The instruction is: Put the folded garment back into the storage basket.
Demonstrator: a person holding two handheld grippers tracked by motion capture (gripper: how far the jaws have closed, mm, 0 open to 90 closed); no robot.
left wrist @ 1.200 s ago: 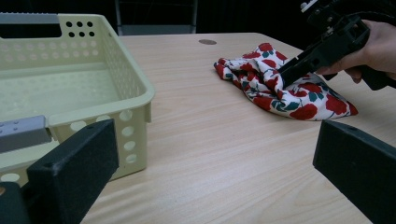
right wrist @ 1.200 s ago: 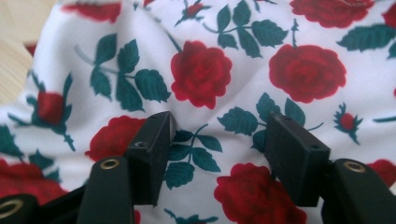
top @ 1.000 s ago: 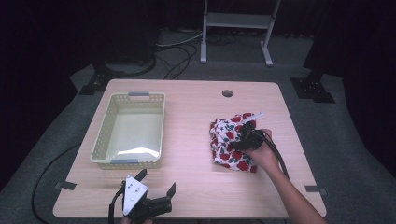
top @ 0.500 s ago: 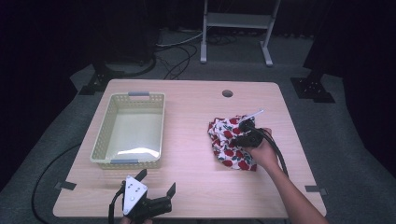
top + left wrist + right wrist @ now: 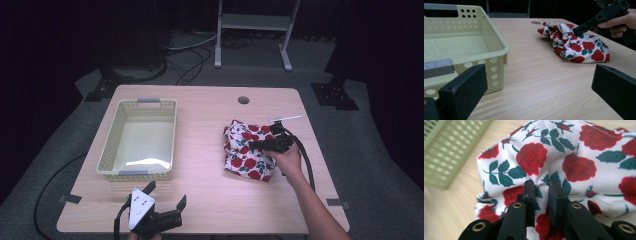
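Note:
A white cloth printed with red roses (image 5: 246,150) lies bunched on the right half of the table. My right gripper (image 5: 256,145) rests on top of it, jaws nearly together with a fold of the rose cloth (image 5: 541,185) pinched between them. The same cloth (image 5: 579,42) and the right gripper (image 5: 576,30) appear at the upper right of the left gripper view. My left gripper (image 5: 166,194) sits low near the table's front edge, jaws wide apart and nothing between them. A pale yellow basket (image 5: 141,140) stands just beyond it.
The basket's perforated wall (image 5: 495,46) is close on the left in the left gripper view. A round cable hole (image 5: 243,100) sits at the table's far edge. A metal stand (image 5: 252,30) and cables lie on the floor behind the table.
The right gripper has shifted slightly left on the cloth, and its jaws have pinched a fold. The left gripper has stayed put.

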